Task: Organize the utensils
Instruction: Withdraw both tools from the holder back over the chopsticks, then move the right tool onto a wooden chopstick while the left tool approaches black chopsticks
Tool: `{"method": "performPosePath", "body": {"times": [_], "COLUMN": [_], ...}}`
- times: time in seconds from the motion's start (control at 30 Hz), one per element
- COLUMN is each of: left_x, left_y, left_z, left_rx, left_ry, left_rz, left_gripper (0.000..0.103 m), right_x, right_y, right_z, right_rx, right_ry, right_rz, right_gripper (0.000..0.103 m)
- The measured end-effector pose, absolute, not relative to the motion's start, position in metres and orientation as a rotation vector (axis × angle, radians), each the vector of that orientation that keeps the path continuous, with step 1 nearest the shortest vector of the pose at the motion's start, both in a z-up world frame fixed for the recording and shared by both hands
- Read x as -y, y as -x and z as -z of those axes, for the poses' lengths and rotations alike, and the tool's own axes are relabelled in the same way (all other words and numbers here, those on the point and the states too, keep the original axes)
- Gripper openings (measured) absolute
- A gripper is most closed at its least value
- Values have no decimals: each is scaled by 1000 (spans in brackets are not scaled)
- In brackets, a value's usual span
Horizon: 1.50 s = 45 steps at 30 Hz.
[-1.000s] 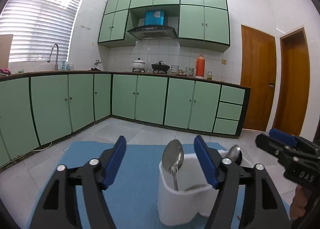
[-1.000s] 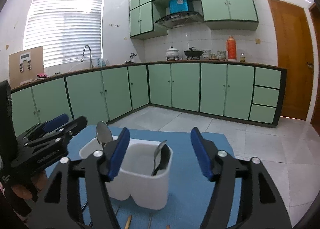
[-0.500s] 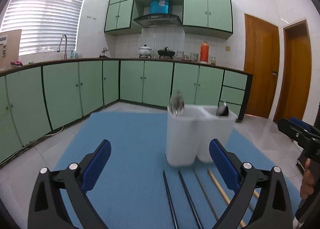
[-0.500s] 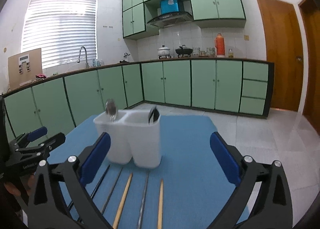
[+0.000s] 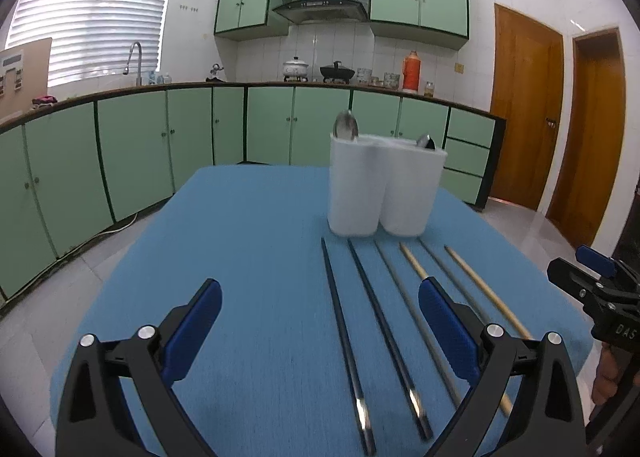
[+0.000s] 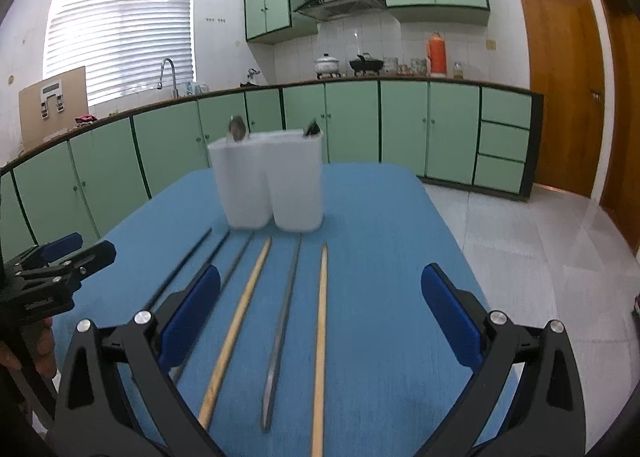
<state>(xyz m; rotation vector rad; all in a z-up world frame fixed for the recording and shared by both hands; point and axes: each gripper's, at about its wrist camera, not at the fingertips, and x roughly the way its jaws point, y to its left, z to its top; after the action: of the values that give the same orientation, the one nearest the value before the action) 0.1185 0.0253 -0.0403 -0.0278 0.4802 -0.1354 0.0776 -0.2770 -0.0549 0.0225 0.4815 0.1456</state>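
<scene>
A white two-compartment utensil holder (image 5: 384, 187) (image 6: 268, 181) stands on the blue table cloth (image 5: 248, 257) (image 6: 380, 257). A silver spoon (image 5: 346, 125) (image 6: 236, 128) stands in its left compartment, a dark spoon (image 5: 426, 142) (image 6: 312, 129) in the right. Several chopsticks lie side by side in front of it: black (image 5: 344, 337), metal (image 6: 282, 321) and wooden (image 6: 320, 337) ones. My left gripper (image 5: 320, 325) is open and empty above the near cloth. My right gripper (image 6: 320, 321) is open and empty over the chopsticks.
Green kitchen cabinets (image 5: 160, 137) run along the back and left, with pots and a red thermos (image 5: 410, 71) on the counter. Wooden doors (image 5: 524, 105) stand at the right. Tiled floor lies around the table.
Both grippers have pulled back and down from the holder. The holder now stands farther away, and the row of chopsticks has come into view.
</scene>
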Motion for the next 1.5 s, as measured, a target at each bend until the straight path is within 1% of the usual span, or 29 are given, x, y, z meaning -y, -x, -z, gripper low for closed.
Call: {"method": "performPosePath", "body": {"times": [0.3, 0.5, 0.57, 0.7, 0.77, 0.9, 1.03, 1.07, 1.13, 1.3, 1.5], "left_x": [-20, -20, -22, -22, -18, -16, -16, -16, -16, -17, -15], "left_y": [-83, -70, -67, -63, -61, -61, -59, -58, -57, -56, -55], "left_z": [73, 79, 79, 78, 78, 76, 76, 77, 77, 79, 80], "left_rx": [-552, -561, -560, -559, -556, -555, -557, -558, -559, -563, -567], "left_ry": [2, 13, 18, 24, 21, 19, 21, 21, 23, 29, 31], "left_rz": [113, 97, 94, 94, 95, 96, 94, 92, 89, 82, 80], "left_gripper": [97, 97, 97, 97, 97, 97, 97, 97, 97, 97, 97], "right_x": [286, 287, 287, 287, 288, 292, 291, 291, 289, 287, 290], "right_y": [-42, -24, -20, -17, -16, -12, -12, -12, -12, -10, -10], "right_z": [87, 96, 97, 100, 100, 101, 104, 105, 106, 109, 110], "right_rx": [-552, -559, -560, -580, -582, -591, -612, -616, -622, -630, -630], "right_ry": [-36, -15, -11, -7, -12, -25, -23, -20, -17, -3, -5], "right_rz": [-150, -143, -145, -155, -158, -176, -199, -205, -217, -228, -216], "right_gripper": [98, 97, 95, 80, 77, 65, 47, 45, 35, 23, 16]}}
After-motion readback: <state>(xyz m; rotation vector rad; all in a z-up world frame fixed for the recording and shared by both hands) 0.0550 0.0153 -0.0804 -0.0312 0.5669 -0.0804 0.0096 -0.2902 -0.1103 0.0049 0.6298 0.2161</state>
